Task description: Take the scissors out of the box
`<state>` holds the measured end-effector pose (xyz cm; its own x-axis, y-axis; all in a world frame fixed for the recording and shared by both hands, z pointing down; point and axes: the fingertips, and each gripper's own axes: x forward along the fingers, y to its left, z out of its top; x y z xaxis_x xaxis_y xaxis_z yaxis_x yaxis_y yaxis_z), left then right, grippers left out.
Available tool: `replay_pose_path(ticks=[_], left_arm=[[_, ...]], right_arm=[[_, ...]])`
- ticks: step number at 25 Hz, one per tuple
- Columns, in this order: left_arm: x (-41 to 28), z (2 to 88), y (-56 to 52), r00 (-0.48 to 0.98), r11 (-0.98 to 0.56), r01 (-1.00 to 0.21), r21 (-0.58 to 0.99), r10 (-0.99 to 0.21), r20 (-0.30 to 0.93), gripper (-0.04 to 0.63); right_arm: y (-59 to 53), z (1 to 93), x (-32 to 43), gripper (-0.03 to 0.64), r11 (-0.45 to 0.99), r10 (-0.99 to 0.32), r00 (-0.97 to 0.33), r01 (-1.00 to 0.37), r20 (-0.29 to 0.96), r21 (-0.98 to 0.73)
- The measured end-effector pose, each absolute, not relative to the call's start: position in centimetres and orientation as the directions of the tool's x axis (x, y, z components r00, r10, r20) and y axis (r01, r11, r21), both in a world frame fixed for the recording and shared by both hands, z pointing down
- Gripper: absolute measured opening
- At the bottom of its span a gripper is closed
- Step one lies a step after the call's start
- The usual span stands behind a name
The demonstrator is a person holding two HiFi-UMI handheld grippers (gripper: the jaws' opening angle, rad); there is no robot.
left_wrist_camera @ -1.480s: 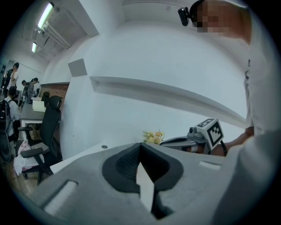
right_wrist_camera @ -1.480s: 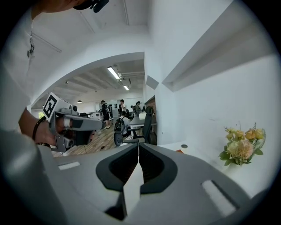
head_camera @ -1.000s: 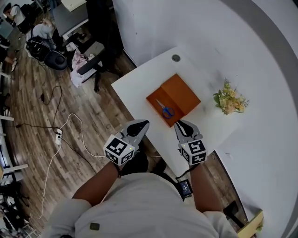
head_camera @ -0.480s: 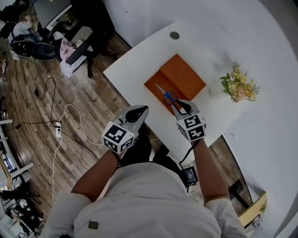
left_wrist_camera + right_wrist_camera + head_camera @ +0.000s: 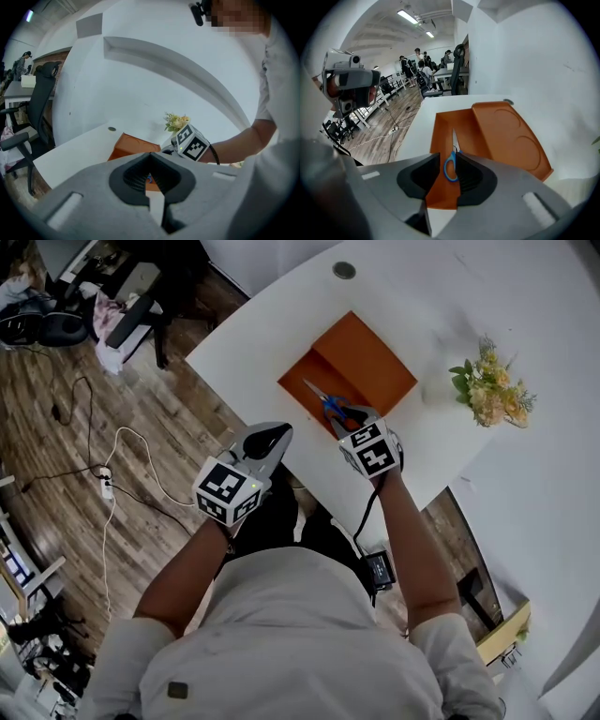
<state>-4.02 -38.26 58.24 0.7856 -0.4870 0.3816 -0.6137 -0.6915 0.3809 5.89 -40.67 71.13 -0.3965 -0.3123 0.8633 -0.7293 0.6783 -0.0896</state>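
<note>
Left tool, right tool opening around one scissors — one box.

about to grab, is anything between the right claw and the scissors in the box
Nothing visible. The box lies open, the scissors lie uncovered inside it, and the right claw, its jaws opening, hangs over their blue handle with only air between.
</note>
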Motion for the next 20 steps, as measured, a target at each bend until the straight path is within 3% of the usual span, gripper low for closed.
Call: replay_pose_path(ticks=[20], left_arm=[[-4.6,60.9,-40.0,0.791,-0.665,-0.609,0.433,-0.464,0.398,0.005]], right_arm=[[-42.0,77.6,6.6,0.129,0.699,-0.118,-0.194,-0.713,0.974,-0.057]])
